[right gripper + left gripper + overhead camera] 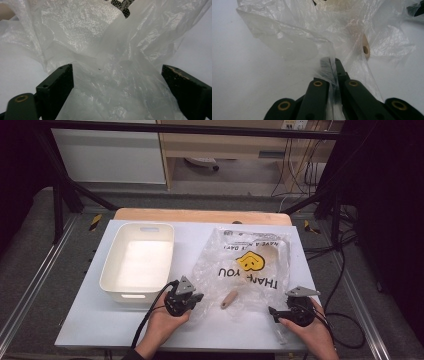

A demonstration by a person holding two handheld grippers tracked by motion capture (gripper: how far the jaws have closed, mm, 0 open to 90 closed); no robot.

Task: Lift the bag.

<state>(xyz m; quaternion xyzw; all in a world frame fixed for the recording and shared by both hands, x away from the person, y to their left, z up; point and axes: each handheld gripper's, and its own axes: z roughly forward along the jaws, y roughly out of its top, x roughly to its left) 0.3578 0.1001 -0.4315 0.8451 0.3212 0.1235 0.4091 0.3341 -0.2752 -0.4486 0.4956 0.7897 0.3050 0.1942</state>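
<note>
Two tools on the job, one per hand. Left tool point(196, 297) is clenched on a pinch of the plastic bag point(250, 265) at its near-left edge; the left gripper view shows film squeezed flat between the jaws. Right tool point(274, 311) is released, jaws spread wide either side of a bunched fold at the bag's near-right corner, pads not pressing on it.

Bag lies crumpled on the right half of the bench point(100, 320), yellow face and "THANK YOU" print facing the far side. Wooden handle point(229, 299) pokes out of the bag's near edge, between the two tools; a pale wooden shape point(267, 255) shows through the film farther in. Can't tell from here whether they're one utensil.

Progress, my read: early. Only one side of the mouth is gripped, contents are mostly inside. Left to do: right tool closes on its fold, mouth gets spread or lifted, wooden piece comes out, probably into the white bin point(117, 255) on the left.

Surface: white top over a wooden board, inside a black frame. Room is dim, grey carpet, cables trailing far right.
</note>
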